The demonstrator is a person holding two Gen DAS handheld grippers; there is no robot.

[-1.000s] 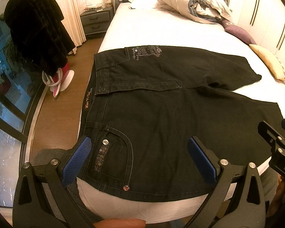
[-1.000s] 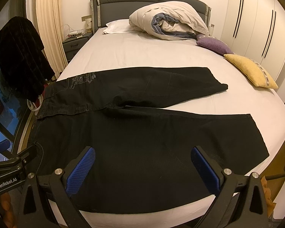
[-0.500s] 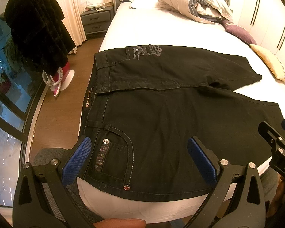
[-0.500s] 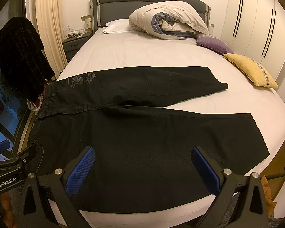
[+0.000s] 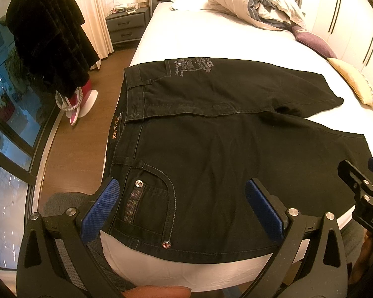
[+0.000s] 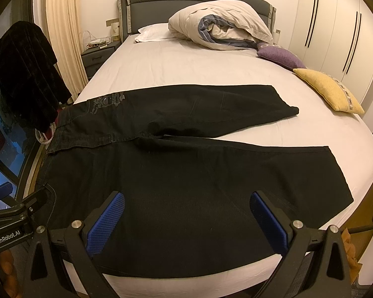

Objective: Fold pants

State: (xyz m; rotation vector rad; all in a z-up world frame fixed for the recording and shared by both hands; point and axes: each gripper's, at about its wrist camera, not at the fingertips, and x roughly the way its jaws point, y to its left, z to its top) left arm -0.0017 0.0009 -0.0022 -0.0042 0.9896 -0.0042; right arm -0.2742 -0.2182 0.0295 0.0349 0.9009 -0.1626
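A: What lies around, left to right?
B: Dark coat, nightstand, duvet, yellow cushion.
A: The pants?
B: Flat across the bed, near edge at the mattress rim.
A: Tools?
B: Left tool and right tool both spread wide, empty.

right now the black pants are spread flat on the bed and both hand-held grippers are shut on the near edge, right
Not quite. The black pants do lie spread flat on the bed, but both wrist views show the left hand-held gripper and right hand-held gripper open, holding nothing.
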